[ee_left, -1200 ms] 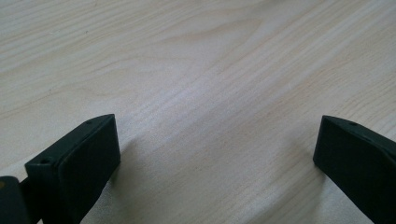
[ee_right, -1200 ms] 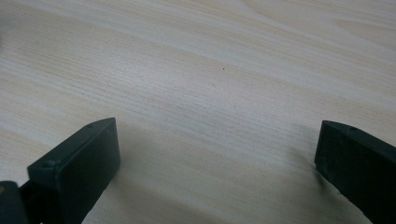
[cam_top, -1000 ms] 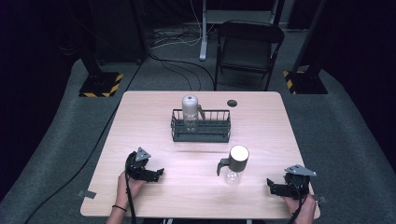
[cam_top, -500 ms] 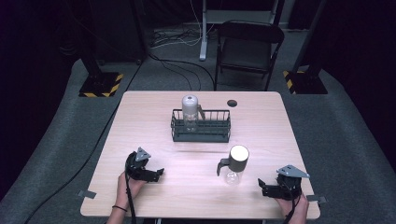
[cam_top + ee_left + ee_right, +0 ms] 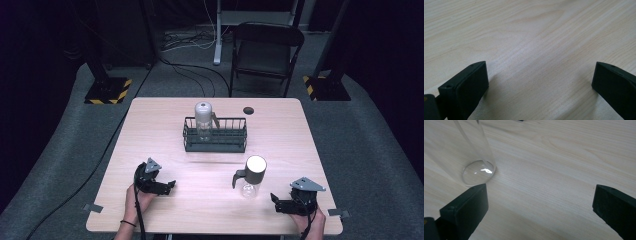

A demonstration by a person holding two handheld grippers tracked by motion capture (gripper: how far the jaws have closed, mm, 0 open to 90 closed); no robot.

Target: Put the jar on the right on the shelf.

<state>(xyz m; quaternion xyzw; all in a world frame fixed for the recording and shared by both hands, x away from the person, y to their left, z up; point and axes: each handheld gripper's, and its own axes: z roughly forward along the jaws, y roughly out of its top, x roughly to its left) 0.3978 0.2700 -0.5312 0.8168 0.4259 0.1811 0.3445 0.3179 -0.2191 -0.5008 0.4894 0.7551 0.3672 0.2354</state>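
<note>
Sliding leftward along the lower right of the frame, right hand-held gripper (image 5: 281, 203), jaws wide and empty, now near the upright clear bottle (image 5: 251, 176) at lower centre of the bench (image 5: 165, 140). Left hand-held gripper (image 5: 167, 186) farther off, also wide.

— Any words, brands or numbers to read anywhere?
— None. Clear bottle (image 5: 248, 176) near the right gripper (image 5: 281, 204): plain, unlabelled from here. Same for the bottle (image 5: 203, 120) in the rack (image 5: 215, 141).
— Signs, then?
— Only yellow-and-black hazard stripes on the stand bases (image 5: 107, 91), left and right on the floor; no lettering on them.
— Up close, on the table (image 5: 529, 37)?
— Bare wood grain, nothing printed.
</note>
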